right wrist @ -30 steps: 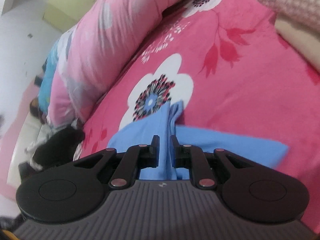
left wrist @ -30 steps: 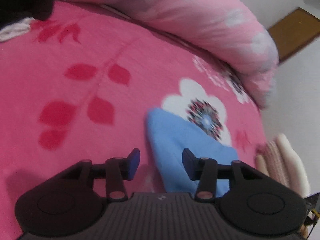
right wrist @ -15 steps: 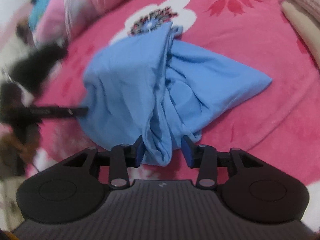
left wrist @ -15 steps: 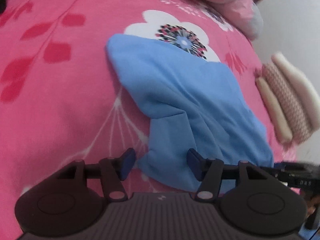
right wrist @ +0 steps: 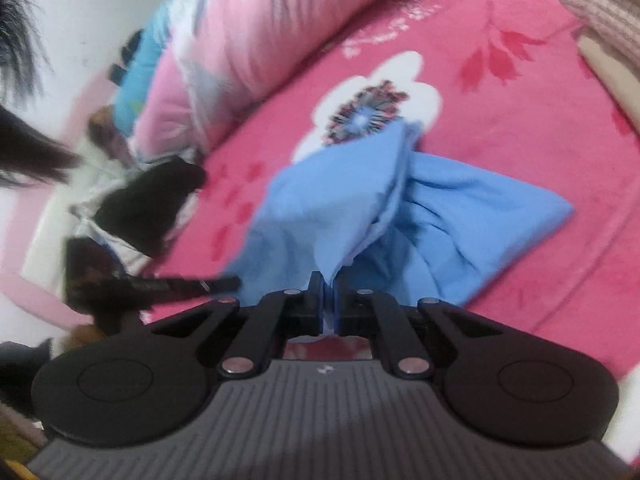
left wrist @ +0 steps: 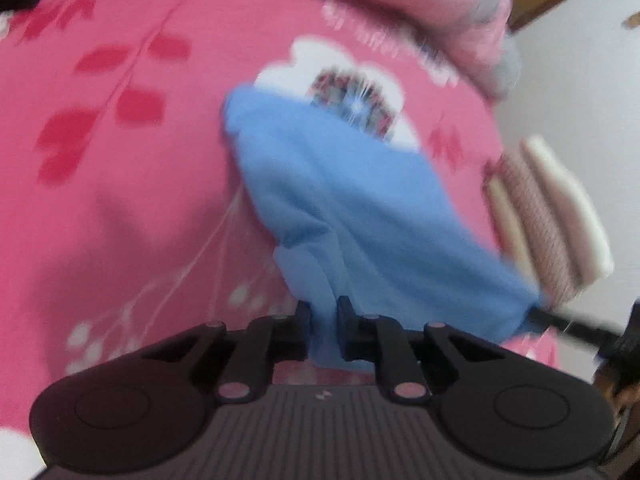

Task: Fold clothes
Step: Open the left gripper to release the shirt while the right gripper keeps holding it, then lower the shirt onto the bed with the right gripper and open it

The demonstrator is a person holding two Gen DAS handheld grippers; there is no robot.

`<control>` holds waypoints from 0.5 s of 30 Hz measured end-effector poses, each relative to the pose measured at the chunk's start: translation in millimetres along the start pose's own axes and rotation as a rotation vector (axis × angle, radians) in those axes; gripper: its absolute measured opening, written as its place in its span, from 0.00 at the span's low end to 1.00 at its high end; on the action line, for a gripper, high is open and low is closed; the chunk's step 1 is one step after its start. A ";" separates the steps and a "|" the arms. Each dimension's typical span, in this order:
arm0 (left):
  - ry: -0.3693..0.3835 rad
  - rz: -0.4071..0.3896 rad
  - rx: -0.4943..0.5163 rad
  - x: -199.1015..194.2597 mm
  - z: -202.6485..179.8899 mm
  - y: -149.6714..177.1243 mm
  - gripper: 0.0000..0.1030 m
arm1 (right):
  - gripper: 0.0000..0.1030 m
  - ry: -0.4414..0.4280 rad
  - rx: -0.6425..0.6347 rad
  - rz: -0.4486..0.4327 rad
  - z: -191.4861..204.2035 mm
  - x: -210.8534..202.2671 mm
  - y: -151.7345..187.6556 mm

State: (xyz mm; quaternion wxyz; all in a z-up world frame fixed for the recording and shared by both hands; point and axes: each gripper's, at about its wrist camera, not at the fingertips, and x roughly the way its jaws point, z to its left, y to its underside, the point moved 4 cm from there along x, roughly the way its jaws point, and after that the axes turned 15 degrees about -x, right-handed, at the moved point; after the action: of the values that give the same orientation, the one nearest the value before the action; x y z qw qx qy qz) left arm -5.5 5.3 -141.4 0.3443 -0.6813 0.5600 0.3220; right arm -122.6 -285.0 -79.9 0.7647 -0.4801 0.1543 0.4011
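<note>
A light blue garment (left wrist: 340,200) lies bunched on the pink flowered bedspread (left wrist: 120,200). My left gripper (left wrist: 323,316) has its jaws closing on the near edge of the cloth, and the pads pinch a fold. In the right wrist view the blue garment (right wrist: 460,216) rises in a ridge towards my right gripper (right wrist: 328,300). Its jaws are closing tight on a gathered fold. The left gripper (right wrist: 180,284) shows there as a dark blur at the cloth's left corner. The right gripper's finger (left wrist: 568,320) shows at the cloth's right corner in the left wrist view.
A rolled pink quilt (right wrist: 260,40) lies along the far side of the bed. A stack of folded beige and knitted clothes (left wrist: 548,216) sits at the bed's right edge. A black garment (right wrist: 148,208) lies at the left, beside the quilt's end.
The left jaws went from wide apart to pinching the cloth's edge. The right jaws opened, then shut on a fold and rose, pulling the fabric up.
</note>
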 end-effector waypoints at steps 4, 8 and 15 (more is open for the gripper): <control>0.000 -0.021 -0.065 -17.7 13.9 1.2 0.31 | 0.03 -0.105 -0.122 -0.001 32.5 14.7 -19.7; 0.106 -0.087 -0.128 -47.4 10.5 -8.6 0.48 | 0.03 -0.195 -0.324 0.063 78.3 44.6 -25.6; 0.282 0.102 -0.115 -34.5 -15.8 -15.7 0.67 | 0.03 -0.227 -0.508 0.136 127.9 87.9 -11.8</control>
State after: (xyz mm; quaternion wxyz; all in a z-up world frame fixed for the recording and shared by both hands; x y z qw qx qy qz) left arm 5.1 13.0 -102.5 0.2056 -0.7090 0.6174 0.2719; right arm -77.3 -136.9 -64.5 0.6036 -0.5968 -0.0060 0.5287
